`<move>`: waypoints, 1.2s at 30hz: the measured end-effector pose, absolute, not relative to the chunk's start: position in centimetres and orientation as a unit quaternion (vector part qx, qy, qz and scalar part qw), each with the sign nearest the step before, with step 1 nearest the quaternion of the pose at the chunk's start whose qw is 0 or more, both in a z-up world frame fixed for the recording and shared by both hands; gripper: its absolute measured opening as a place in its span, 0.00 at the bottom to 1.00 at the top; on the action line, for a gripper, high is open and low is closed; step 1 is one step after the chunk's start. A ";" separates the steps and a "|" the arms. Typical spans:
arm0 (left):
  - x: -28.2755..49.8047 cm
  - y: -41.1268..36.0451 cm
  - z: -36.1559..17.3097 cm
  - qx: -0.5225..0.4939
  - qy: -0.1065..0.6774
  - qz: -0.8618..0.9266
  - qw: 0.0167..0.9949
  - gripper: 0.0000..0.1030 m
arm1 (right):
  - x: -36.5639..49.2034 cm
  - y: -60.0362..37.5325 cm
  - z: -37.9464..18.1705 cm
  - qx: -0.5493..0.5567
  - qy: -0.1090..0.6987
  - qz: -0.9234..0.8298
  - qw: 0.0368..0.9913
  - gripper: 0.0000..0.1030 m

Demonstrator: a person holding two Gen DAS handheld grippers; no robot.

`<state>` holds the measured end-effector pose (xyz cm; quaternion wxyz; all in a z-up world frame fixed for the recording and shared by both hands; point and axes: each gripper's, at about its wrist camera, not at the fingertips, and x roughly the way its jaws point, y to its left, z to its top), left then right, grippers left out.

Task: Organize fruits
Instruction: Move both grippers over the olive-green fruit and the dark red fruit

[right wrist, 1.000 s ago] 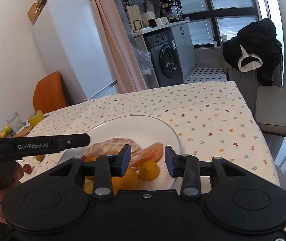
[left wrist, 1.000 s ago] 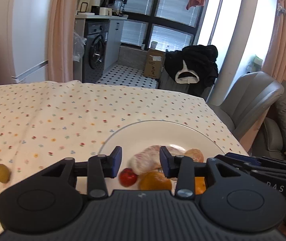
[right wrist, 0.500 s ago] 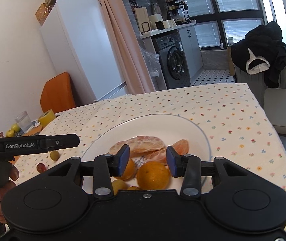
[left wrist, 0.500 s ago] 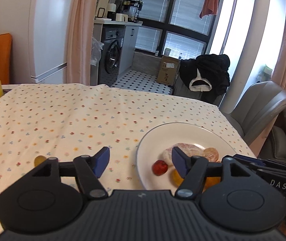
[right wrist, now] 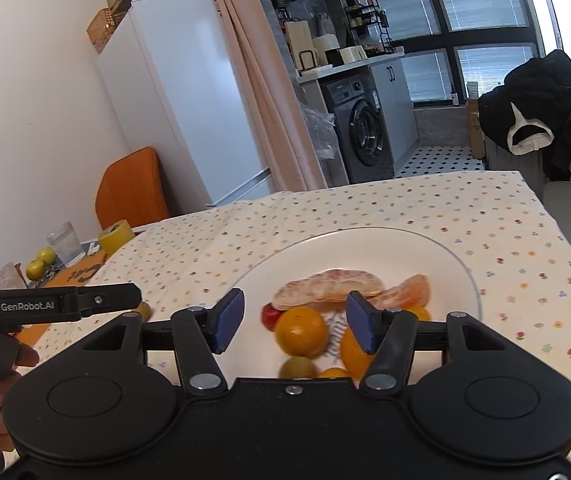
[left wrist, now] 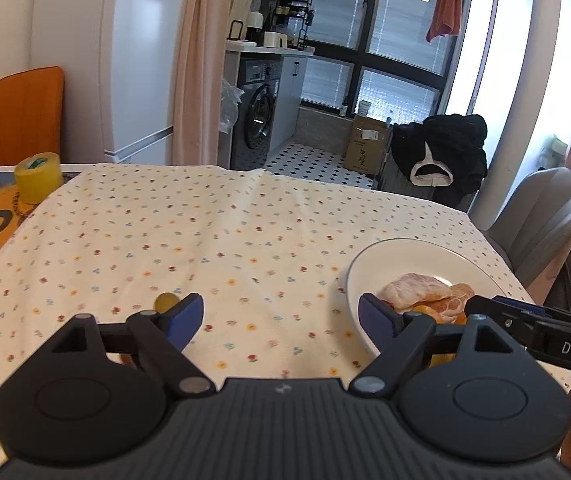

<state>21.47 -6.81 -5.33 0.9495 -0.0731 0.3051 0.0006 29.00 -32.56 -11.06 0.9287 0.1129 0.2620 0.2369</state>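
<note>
Left claw (left wrist: 281, 316): jaws spread wide, empty, held low over the tabletop (left wrist: 221, 240) with its floral cloth.
Right claw (right wrist: 291, 326): jaws parted, gripping nothing, hovering over the near part of the plate (right wrist: 437, 248).
Loose fruit: a small yellow-green fruit (left wrist: 166, 302) lies on the cloth, just beyond the left claw's left finger (left wrist: 183, 318) and partly hidden by it. Something reddish shows under that finger's arm, too covered to name.
Plate contents: a peeled citrus piece (right wrist: 327, 288), an orange segment (right wrist: 407, 292), a whole small orange (right wrist: 301, 332), a red fruit (right wrist: 270, 314) and a green-yellow fruit (right wrist: 297, 368), bunched toward the near side.
Key relation: the loose fruit sits left of the left claw's centre line and slightly farther away, not between the jaws; the plate lies to the right, under the right claw.
Nearer hand: the left one, clearly; the right claw is well apart from the loose fruit.
Long axis: the fruit looks round, so I judge grip angle matters little.
Next move, as I judge it: shift the left claw leftward and forward until the fruit sits between the jaws, then close gently, since it may roll.
</note>
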 end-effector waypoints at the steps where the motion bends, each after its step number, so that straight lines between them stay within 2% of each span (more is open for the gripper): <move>1: 21.2 -6.6 -5.2 -0.073 0.303 0.004 0.950 0.83 | 28.9 -32.4 -11.0 0.114 0.261 0.236 0.929 0.57; 3: 20.6 -6.1 -4.8 -0.068 0.299 0.011 0.952 0.85 | 28.7 -31.8 -10.8 0.117 0.260 0.237 0.929 0.59; 7: 19.5 -5.0 -4.4 -0.064 0.292 0.025 0.954 0.89 | 27.8 -30.8 -10.1 0.109 0.246 0.232 0.935 0.77; 12: 18.4 -3.9 -4.2 -0.062 0.288 0.037 0.955 0.91 | 27.0 -29.6 -9.5 0.100 0.238 0.232 0.938 0.82; 19: 17.0 -2.0 -4.0 -0.073 0.279 0.055 0.956 0.97 | 25.9 -27.5 -8.6 0.072 0.231 0.244 0.939 1.00; 22: 16.4 -1.1 -3.9 -0.086 0.275 0.059 0.956 1.00 | 25.6 -26.3 -8.2 0.053 0.229 0.249 0.939 1.00; 36: 15.0 2.1 -4.2 -0.107 0.272 0.070 0.954 1.00 | 26.2 -23.5 -8.3 0.033 0.252 0.266 0.930 1.00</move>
